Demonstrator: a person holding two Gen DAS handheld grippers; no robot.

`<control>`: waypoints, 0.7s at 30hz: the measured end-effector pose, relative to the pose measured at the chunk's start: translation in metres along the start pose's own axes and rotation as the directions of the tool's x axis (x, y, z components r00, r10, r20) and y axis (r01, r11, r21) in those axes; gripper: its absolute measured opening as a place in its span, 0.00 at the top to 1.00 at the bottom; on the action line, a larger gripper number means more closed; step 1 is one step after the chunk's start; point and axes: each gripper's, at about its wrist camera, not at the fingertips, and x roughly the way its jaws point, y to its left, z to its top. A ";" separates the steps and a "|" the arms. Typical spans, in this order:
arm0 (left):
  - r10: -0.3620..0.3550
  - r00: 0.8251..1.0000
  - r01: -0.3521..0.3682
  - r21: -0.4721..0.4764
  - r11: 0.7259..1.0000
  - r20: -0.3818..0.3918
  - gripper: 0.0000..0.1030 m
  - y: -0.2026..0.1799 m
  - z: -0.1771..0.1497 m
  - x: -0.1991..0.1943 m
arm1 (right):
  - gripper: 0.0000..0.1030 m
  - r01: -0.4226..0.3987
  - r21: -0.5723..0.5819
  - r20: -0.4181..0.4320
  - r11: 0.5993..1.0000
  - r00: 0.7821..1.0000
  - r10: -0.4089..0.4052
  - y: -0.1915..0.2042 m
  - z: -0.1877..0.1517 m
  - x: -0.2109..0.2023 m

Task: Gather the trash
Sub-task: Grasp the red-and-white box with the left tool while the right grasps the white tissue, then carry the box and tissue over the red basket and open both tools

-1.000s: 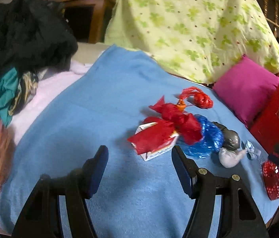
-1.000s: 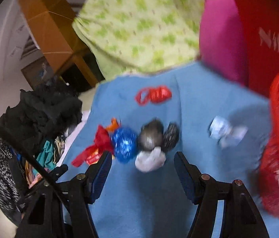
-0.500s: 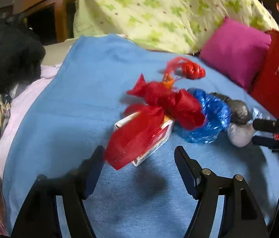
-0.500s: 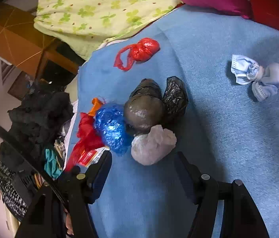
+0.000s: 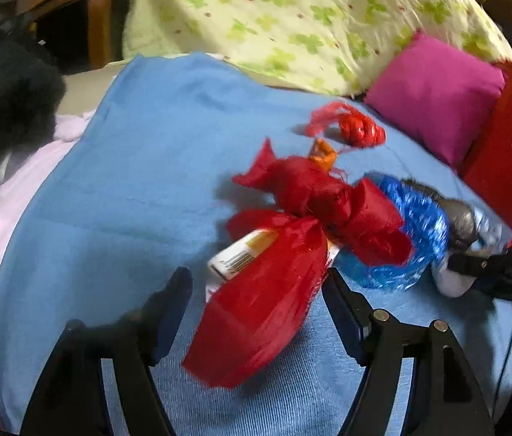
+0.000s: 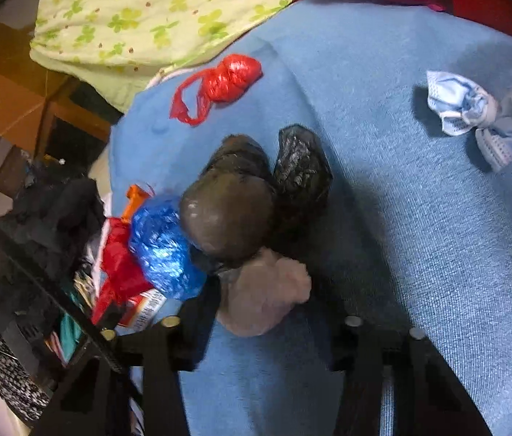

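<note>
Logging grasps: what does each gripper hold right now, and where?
Nothing is held. The left gripper is open around the red wrapper; the right gripper is open around the pale wad.

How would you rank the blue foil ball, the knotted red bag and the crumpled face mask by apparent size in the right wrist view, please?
1. blue foil ball, though it is nearest the camera.
2. crumpled face mask and knotted red bag: too alike to rank.

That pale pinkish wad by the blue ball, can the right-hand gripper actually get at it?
Probably yes. The pale wad sits right between the open fingers of the right gripper, uncovered from above. The brown bundle and blue ball crowd its far side, so they could get nudged.
</note>
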 end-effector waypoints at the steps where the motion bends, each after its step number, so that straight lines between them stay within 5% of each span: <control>1: -0.006 1.000 0.006 0.010 1.000 -0.004 0.28 -0.001 0.000 0.002 | 0.60 0.001 -0.007 0.004 1.000 1.000 -0.001 0.001 0.000 0.000; 4: -0.023 1.000 0.024 0.022 0.999 -0.021 0.30 -0.002 -0.001 0.004 | 0.63 -0.001 -0.010 0.015 1.000 1.000 0.001 0.000 -0.002 -0.001; 6: -0.052 0.999 0.053 0.023 0.998 -0.013 0.43 -0.002 -0.001 0.002 | 0.64 -0.003 -0.016 0.019 1.000 1.000 0.003 0.001 -0.002 -0.001; 21: -0.198 0.980 0.199 0.074 0.977 -0.032 0.46 -0.043 -0.024 -0.035 | 0.67 -0.074 -0.165 -0.024 0.984 0.997 0.071 0.011 -0.024 -0.041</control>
